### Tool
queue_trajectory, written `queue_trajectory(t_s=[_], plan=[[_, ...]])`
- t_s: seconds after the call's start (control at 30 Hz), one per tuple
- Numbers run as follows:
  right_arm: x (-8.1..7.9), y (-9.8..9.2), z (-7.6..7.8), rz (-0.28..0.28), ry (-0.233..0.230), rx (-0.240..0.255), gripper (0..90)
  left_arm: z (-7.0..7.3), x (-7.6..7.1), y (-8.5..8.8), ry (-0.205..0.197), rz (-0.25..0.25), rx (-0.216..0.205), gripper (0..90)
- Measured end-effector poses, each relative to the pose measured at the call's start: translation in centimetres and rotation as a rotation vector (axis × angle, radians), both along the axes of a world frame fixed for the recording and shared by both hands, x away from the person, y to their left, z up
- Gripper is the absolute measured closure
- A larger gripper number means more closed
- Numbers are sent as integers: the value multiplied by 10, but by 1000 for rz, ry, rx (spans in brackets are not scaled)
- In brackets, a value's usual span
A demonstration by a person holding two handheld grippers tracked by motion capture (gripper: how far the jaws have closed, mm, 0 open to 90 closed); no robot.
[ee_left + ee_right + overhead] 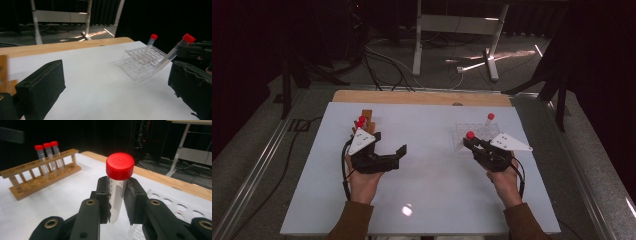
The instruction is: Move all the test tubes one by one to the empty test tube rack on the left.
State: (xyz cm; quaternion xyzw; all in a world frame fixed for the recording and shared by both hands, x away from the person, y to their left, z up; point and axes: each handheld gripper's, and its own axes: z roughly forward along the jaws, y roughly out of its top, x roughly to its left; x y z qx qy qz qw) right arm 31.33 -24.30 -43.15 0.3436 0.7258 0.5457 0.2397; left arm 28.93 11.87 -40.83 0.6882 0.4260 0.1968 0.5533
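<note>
Between right tongs [117, 202], red-capped tube [119, 185] being squeezed; one tube [488, 122] standing in clear rack [469, 131] ahead; three waiting in wooden rack [37, 176]; left tongs [398, 156] gaping, holding nothing.

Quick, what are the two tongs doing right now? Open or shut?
Left tongs: open, holding nothing.
Right tongs: shut on a red-capped tube.

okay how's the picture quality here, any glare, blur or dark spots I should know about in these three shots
High view: dim surroundings, a bright glare spot on the white table near its front edge. Left gripper view: soft overall, the clear rack and the near left jaw blurred, background black. Right gripper view: sharpest, the red-capped tube in the right gripper crisp, the wooden rack slightly soft.
</note>
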Motion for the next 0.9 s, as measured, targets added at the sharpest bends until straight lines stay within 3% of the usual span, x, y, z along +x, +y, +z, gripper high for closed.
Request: queue_trajectory(t_s=[0.2, 0.47, 0.73, 0.9], plan=[[-4, 8, 1, 34, 5, -2, 738, 8, 6, -23, -15, -35, 16, 28], [-7, 23, -2, 98, 28, -23, 737, 12, 11, -47, 2, -86, -10, 38], [-11, 36, -5, 132, 35, -45, 737, 12, 13, -79, 16, -147, 29, 79], [-13, 42, -6, 148, 43, -55, 737, 11, 14, -94, 21, -181, 37, 198]])
